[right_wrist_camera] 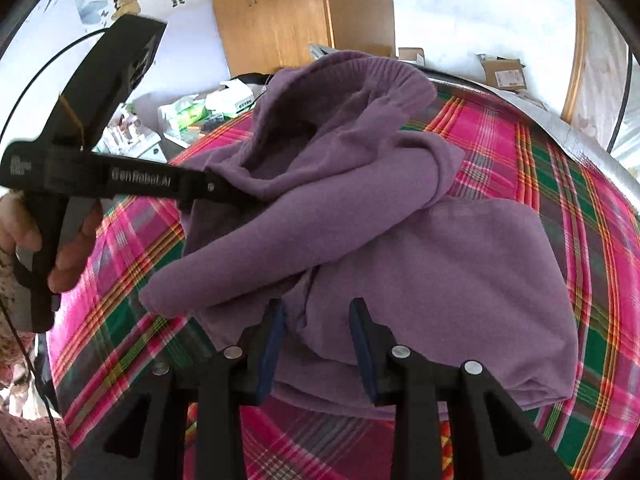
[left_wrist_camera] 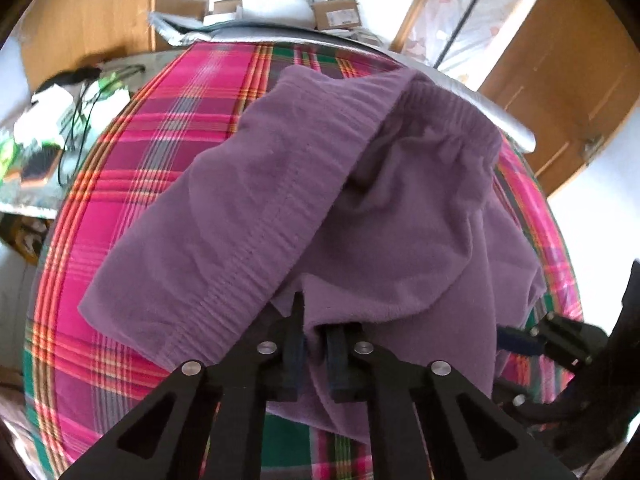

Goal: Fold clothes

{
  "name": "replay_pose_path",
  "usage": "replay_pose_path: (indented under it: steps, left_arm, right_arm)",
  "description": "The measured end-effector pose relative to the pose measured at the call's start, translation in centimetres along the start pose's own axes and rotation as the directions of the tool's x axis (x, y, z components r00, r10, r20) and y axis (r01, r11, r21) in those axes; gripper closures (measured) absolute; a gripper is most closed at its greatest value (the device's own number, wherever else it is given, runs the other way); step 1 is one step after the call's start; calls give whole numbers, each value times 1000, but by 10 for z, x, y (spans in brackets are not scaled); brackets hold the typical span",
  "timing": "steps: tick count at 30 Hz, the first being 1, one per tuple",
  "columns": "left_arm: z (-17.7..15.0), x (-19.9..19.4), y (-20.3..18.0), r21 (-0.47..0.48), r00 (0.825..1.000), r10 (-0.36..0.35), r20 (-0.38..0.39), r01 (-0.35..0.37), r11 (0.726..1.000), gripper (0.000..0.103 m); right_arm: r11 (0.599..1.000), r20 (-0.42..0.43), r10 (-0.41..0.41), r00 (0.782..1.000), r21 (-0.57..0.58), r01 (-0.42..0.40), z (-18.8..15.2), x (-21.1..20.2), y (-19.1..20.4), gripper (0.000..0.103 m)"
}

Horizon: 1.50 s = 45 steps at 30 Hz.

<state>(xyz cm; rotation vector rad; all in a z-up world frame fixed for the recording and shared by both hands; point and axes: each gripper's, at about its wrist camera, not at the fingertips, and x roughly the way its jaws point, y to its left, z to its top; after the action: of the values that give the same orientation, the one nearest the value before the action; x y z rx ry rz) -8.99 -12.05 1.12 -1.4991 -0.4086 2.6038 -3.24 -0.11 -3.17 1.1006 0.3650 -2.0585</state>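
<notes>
**Purple fleece bunched on a plaid cover**

A pink-and-green plaid cloth (left_wrist_camera: 132,208) fills both views, stretched over a rounded surface. On it, at frame centre, lies the purple fleece garment (left_wrist_camera: 280,184), soft, rumpled, with a gathered elastic waistband toward the top. Wooden doors and cardboard boxes (left_wrist_camera: 336,14) stand behind. The left gripper (left_wrist_camera: 316,354) has its fingers pinching a fleece fold. The right gripper (right_wrist_camera: 318,344) holds its fingers spread over the garment's near edge.

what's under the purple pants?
Under the purple pants lies the pink-green plaid cloth, visible all around them. Whatever sits beneath their middle is covered.
</notes>
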Motion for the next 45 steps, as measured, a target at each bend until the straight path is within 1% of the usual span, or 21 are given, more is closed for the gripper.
replay_pose_path:
  steps: [2,4,6,7,10,12,15,17,20,22,25,28,31,34,37,40,42,43,45]
  left_arm:
    - [2,0,1,-14,1000,-11,4,11,1000,99]
    - [2,-2,2,-22,1000,-22,7,22,1000,100]
    - [2,-5,3,-38,999,-39,14,40,998,100]
    - [2,-7,4,-45,998,-52,21,53,998,100]
    - [4,-15,6,-74,993,-107,50,110,991,100]
    - [8,-22,5,-88,986,-150,74,156,984,100]
    - [13,-32,-3,-90,978,-184,99,193,977,100]
    - [16,-37,-6,-99,969,-217,113,229,968,100]
    - [21,-47,-6,-114,956,-259,135,274,955,100]
    - [29,-51,-10,-115,949,-274,157,293,949,100]
    - [36,-56,-11,-127,940,-298,168,320,939,100]
    - [43,-57,-12,-143,931,-321,175,346,927,100]
    - [51,-59,-13,-147,923,-332,193,362,921,100]
    - [54,-65,-10,-155,910,-349,226,387,909,100]
    - [57,-70,-4,-170,910,-332,247,378,910,100]
    - [59,-72,3,-195,912,-314,264,369,908,100]
    - [60,-74,8,-211,914,-296,278,358,910,100]
    - [61,-75,10,-212,914,-289,284,354,911,100]
    - [61,-78,12,-217,913,-279,296,349,912,101]
  right_arm:
    - [1000,-8,-10,1000,5,10,1,4,-1,71]
    - [1000,-8,-20,1000,11,20,1,4,-4,86]
    - [999,3,-24,1000,23,24,1,1,-6,92]
    - [999,11,-27,1000,29,26,1,-1,-6,93]
    - [997,45,-59,997,44,57,0,-9,-9,94]
    - [995,71,-78,994,62,73,-1,-18,-12,94]
    - [991,107,-109,988,91,99,-2,-34,-20,94]
    - [988,126,-130,984,105,117,-2,-43,-26,94]
    - [981,143,-162,976,130,144,-4,-55,-38,94]
    - [976,152,-187,970,145,165,-3,-62,-44,94]
    - [965,164,-228,960,171,200,-1,-73,-56,94]
    - [952,141,-267,953,190,239,-3,-80,-71,94]
    - [943,108,-300,948,186,277,-5,-82,-80,94]
    - [934,70,-323,944,184,306,-10,-81,-87,94]
    - [932,36,-317,948,197,304,-14,-77,-93,91]
    - [924,68,-346,936,196,327,-15,-84,-90,88]
    - [925,127,-353,927,193,326,-13,-94,-82,87]
    - [934,160,-335,928,183,306,-11,-99,-77,87]
    - [962,212,-265,941,129,242,-8,-105,-62,87]
